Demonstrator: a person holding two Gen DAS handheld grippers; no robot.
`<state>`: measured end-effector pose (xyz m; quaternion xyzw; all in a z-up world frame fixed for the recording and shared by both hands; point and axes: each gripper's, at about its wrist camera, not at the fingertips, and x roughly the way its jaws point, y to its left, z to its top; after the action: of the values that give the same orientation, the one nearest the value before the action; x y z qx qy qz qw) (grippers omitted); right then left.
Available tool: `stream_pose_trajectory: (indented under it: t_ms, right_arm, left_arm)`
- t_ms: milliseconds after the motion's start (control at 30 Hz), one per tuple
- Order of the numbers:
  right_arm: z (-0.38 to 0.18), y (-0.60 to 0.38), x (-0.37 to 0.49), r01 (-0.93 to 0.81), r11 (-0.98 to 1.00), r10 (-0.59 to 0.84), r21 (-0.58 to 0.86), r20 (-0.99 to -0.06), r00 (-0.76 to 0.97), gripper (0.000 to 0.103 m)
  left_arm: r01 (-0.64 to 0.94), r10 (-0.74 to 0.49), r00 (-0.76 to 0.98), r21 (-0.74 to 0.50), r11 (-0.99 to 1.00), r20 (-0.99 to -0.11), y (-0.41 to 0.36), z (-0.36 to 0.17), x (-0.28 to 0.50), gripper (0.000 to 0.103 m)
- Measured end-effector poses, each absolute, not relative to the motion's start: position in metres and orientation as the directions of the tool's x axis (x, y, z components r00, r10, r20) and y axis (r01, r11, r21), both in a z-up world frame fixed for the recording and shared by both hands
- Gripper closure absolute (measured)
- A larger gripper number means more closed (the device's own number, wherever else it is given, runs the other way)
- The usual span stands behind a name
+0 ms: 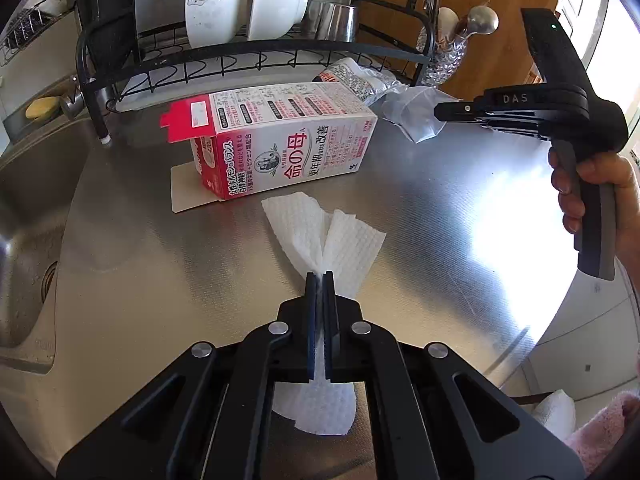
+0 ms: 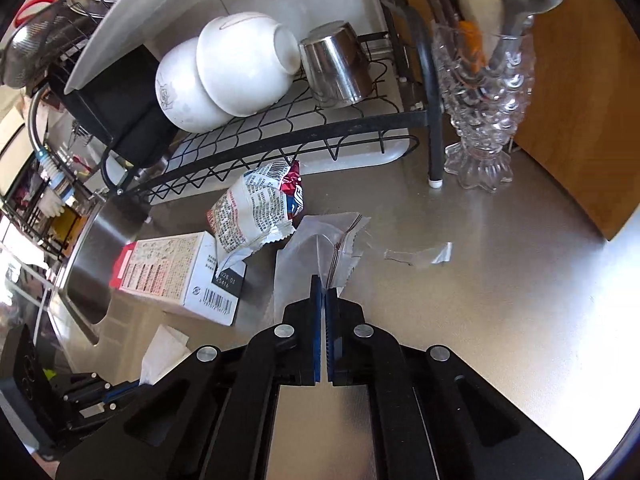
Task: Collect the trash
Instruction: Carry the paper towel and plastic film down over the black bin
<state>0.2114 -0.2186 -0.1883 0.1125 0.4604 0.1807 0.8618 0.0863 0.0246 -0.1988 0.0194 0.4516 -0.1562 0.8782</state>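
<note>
My left gripper (image 1: 320, 276) is shut on a white paper towel (image 1: 320, 232) that fans out over the steel counter (image 1: 460, 208). My right gripper (image 2: 323, 286) is shut on a clear plastic bag (image 2: 316, 248); it also shows in the left wrist view (image 1: 438, 112) with the bag (image 1: 408, 114). A pink and white carton (image 1: 280, 140) lies on its side beyond the towel, also in the right wrist view (image 2: 176, 276). A crumpled snack wrapper (image 2: 256, 208) lies by the rack. A small clear plastic scrap (image 2: 420, 256) lies to the right of the bag.
A black wire dish rack (image 1: 256, 56) holds two white bowls (image 1: 248, 0) and a steel cup (image 2: 336, 64) at the back. A glass fish-shaped holder (image 2: 484, 96) with utensils stands at the right. The sink (image 1: 28, 248) is on the left. A wooden panel (image 2: 580, 100) borders the right.
</note>
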Motion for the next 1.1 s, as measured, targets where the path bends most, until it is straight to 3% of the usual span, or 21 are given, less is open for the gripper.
stream_pose_trajectory:
  t_ms: [633,900,1100]
  right_arm:
    - [-0.124,-0.242,0.022,-0.230,0.893,0.444,0.387,-0.678,0.586,0.100]
    - [-0.142,-0.217,-0.054,-0.243,0.877,0.479,0.415,-0.704,0.524,0.100]
    - [-0.186,-0.194,-0.089,-0.235,0.871,0.492,0.432,-0.759,0.427,0.100]
  left_arm:
    - [0.370,-0.313,0.615,-0.086,0.925,-0.724,0.023,-0.132,-0.038,0.102]
    - [0.364,-0.317,0.592,-0.105,0.925,-0.741,0.041,-0.144,-0.100,0.102]
    - [0.334,-0.317,0.542,-0.147,0.931,-0.779,0.055,-0.180,-0.130,0.102]
